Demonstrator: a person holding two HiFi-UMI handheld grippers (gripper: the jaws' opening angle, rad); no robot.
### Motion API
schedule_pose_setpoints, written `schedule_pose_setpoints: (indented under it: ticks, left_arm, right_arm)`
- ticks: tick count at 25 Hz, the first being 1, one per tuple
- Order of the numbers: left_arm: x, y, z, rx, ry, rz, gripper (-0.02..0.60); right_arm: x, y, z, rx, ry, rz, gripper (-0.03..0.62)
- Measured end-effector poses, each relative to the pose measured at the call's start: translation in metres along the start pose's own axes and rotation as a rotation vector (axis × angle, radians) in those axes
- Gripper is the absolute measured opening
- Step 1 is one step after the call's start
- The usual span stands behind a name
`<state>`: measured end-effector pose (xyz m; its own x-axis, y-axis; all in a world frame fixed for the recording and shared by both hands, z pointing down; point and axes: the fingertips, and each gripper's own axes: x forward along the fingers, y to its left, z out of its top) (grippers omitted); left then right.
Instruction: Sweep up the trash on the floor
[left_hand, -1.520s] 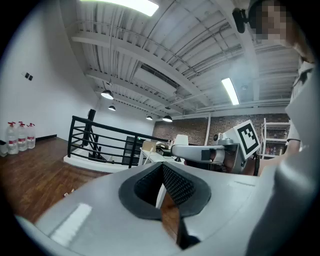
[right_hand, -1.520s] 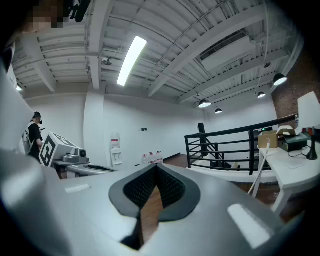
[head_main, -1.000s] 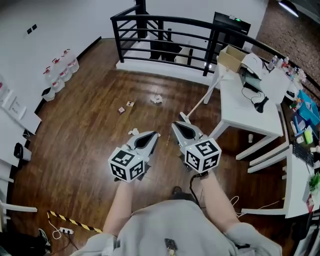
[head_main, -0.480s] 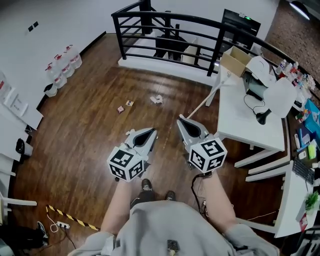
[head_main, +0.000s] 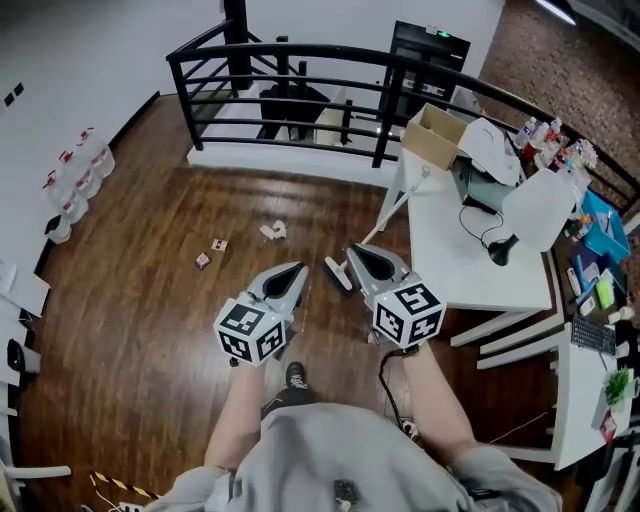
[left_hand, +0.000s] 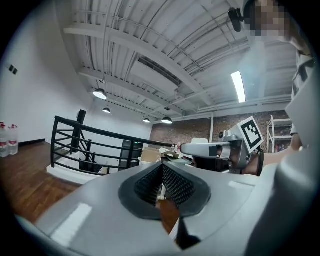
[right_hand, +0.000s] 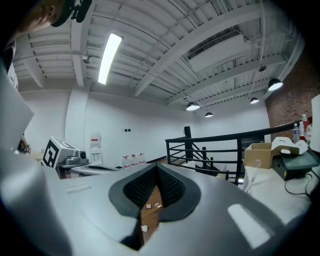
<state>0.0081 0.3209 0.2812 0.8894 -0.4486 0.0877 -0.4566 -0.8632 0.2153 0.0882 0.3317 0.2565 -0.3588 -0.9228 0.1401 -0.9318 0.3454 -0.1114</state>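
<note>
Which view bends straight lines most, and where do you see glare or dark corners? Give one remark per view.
Head view: wide-angle, so the black railing bows into a curve; the wooden floor is evenly lit. Left gripper view: strong fisheye, black corners; the ceiling strip light is blown out. Right gripper view: same round dark border; its strip light glares white.

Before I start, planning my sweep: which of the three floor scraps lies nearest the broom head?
The crumpled white scrap: it is the rightmost of the three, closest to the broom head. The two small flat scraps lie farther left.
</note>
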Motion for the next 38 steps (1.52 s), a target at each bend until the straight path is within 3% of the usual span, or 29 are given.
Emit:
schedule_pose_setpoints:
  ticks: [5,14,25,30,38]
  left_arm:
    - [0.048,0.047,0.01,-0.029,0.016,-0.057,0.005]
    - [0.127,0.102,0.0,-0.04,0.09,-0.161,0.005]
    - [0.255,0.106,-0.026,-0.023,0.175,-0.232,0.005]
    - [0.311,0.11,-0.047,-0.025,0.228,-0.23,0.005]
    - [0.385,0.098,-0.088,-0.068,0.302,-0.27,0.005]
  right_arm:
    - [0.05,-0.039,0.014,0.018,0.001,-0.073,0.0]
    - [0.096,-0.114,0.002,0.025,0.042,-0.237,0.0]
    - [0.125,-0.25,-0.01,0.07,0.069,-0.33,0.0]
    - [0.13,-0.311,-0.019,0.1,0.093,-0.365,0.0]
    - [0.105,-0.401,-0.063,0.191,0.18,-0.477,0.114]
